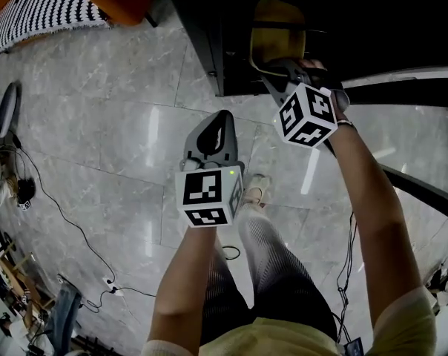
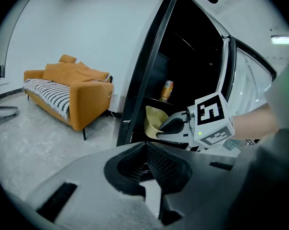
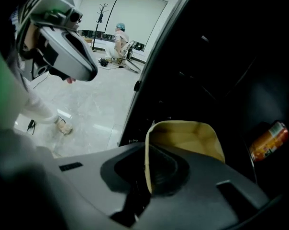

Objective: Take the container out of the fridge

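Right gripper (image 3: pixel 149 169) first, since it's basically pressed up against the lens. Its jaws are clamped on the near side wall of the container (image 3: pixel 187 138), a pale yellowish open tub, and the thin wall is pinched edge-on between the pads. In the head view it reaches forward and down into the fridge (image 1: pixel 202 28) with its marker cube facing up. The tub sits low at the front of the dark fridge interior, just inside the opening. Honestly can't tell whether its bottom is resting on the shelf.

Left gripper (image 2: pixel 148 150) is closed too, jaw tips meeting with nothing between them. It hangs over the floor (image 1: pixel 98 110) outside the fridge, to the left of the right one and nearer the person, and it isn't touching anything.

Further out, an orange can (image 2: pixel 167 90) stands on a shelf deeper in the fridge, behind and above the tub and apart from it. The fridge door (image 2: pixel 230 80) is swung open on the right. The floor is grey marble-look tile, with black cables (image 1: pixel 68 221) trailing across its left side. An orange sofa (image 2: pixel 82 97) sits against the white wall left of the fridge, with a black-and-white striped throw (image 2: pixel 41 90) over the seat. Way across the room in the right gripper view there's another person (image 3: pixel 119 35) near a coat stand (image 3: pixel 102 11).
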The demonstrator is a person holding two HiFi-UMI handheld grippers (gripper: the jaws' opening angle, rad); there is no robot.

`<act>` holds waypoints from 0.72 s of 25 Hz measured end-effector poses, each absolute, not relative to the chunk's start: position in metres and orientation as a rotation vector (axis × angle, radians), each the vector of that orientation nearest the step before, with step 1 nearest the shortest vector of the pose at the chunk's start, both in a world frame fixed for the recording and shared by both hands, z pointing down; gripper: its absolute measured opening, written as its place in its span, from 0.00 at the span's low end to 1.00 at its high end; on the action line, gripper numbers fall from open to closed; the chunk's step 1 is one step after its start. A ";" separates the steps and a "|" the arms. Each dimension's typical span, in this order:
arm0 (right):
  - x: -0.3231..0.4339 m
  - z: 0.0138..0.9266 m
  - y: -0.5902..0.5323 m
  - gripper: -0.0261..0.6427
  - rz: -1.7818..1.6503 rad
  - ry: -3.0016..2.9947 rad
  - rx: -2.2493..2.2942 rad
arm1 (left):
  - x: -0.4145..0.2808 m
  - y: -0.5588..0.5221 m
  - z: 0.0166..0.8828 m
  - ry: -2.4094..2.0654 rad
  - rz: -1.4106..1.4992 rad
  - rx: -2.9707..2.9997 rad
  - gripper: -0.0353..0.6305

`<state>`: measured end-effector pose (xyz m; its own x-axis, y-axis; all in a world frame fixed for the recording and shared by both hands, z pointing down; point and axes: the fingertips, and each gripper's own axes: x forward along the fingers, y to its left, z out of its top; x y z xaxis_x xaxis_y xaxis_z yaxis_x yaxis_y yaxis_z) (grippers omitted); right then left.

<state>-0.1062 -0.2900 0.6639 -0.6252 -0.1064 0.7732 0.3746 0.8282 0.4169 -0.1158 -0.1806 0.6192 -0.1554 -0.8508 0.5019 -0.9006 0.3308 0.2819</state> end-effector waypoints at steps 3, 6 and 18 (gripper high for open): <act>-0.097 0.651 -0.276 0.09 -0.633 -2.167 -0.170 | -0.121 -0.174 0.608 -2.003 0.127 1.560 0.09; -0.086 0.637 -0.255 0.09 -0.577 -2.182 -0.165 | -0.123 -0.163 0.593 -1.981 0.166 1.616 0.09; -0.062 0.554 -0.172 0.09 -0.397 -2.252 -0.018 | -0.140 -0.099 0.525 -1.921 0.227 1.741 0.09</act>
